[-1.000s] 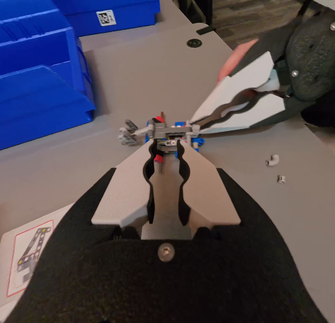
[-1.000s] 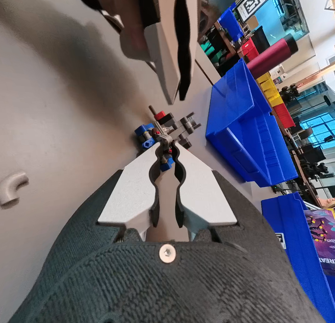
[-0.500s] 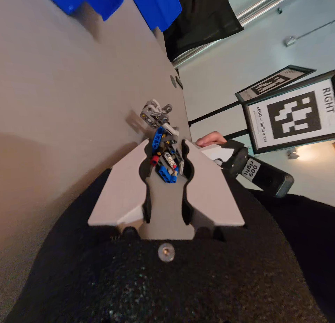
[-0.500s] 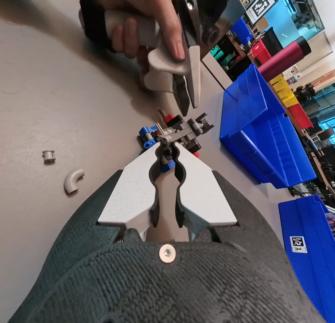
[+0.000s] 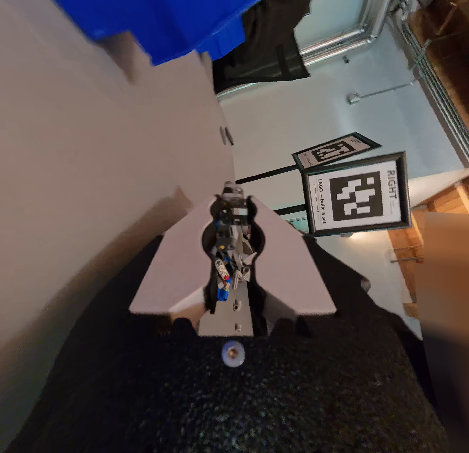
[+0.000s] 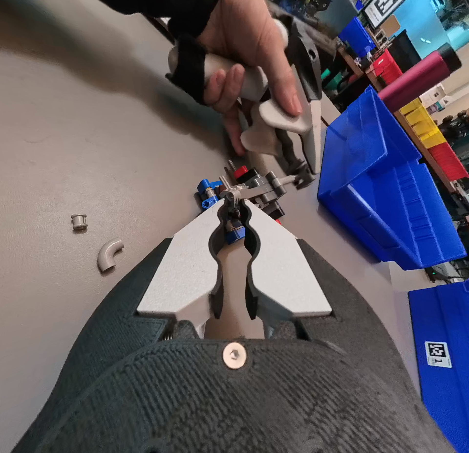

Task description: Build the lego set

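Blue bins (image 6: 396, 186) sitting on the grey table (image 6: 76, 161), a small grey elbow piece (image 6: 109, 253) and grey bushing (image 6: 79, 221) lying near each other, two framed marker signs (image 5: 355, 194) standing behind.

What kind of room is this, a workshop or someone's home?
Most likely a workshop or lab, not a home. Blue storage bins stand on a grey work table, shelves behind hold more red and yellow bins, and framed black-and-white marker signs stand on posts.
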Available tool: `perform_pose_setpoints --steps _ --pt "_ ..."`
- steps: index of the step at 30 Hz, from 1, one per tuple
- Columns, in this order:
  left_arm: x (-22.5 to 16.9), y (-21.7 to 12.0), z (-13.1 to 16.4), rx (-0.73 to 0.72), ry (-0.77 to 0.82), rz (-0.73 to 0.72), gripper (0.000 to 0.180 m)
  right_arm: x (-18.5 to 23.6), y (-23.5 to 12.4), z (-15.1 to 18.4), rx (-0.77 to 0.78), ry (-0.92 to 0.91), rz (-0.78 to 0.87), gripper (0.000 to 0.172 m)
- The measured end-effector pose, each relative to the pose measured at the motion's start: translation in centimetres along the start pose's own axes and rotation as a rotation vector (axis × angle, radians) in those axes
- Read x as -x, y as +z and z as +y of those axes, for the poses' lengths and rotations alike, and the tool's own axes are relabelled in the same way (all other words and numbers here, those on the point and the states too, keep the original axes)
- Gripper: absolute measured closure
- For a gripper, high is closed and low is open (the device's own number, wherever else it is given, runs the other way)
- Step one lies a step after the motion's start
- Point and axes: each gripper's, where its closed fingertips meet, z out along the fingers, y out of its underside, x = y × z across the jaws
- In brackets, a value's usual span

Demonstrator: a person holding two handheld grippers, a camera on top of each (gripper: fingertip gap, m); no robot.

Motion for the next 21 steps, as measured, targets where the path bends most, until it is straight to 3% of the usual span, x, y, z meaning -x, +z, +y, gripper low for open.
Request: perform_pose_setpoints --steps 3,7,9,14,17,21 --pt "-2.2 -0.2 0.1 -0.025 0.249 0.035 0.167 -0.5 0.0 0.2 0.004 0.059 0.016 0.166" --pt "-4.1 -0.1 2.7 0.042 0.888 -0.063 0.166 -0.6 0.3 0.5 0.0 0.124 0.008 0.166" --pt "-4.0 0.1 4.5 0.133 1.086 -0.116 0.164 -0.7 0.3 0.5 0.001 0.13 0.014 0.166" --pt "-2.9 0.0 6.8 0.272 1.266 -0.226 0.152 -1.2 0.3 0.7 0.007 0.167 0.018 0.166" --pt "-2.1 -0.7 6.5 0.261 1.256 -0.333 0.15 -1.3 0.3 0.7 0.007 0.176 0.015 0.166" --pt "-0.6 -1.5 6.2 0.238 1.104 -0.453 0.153 -1.4 0.3 0.8 0.007 0.178 0.013 0.166"
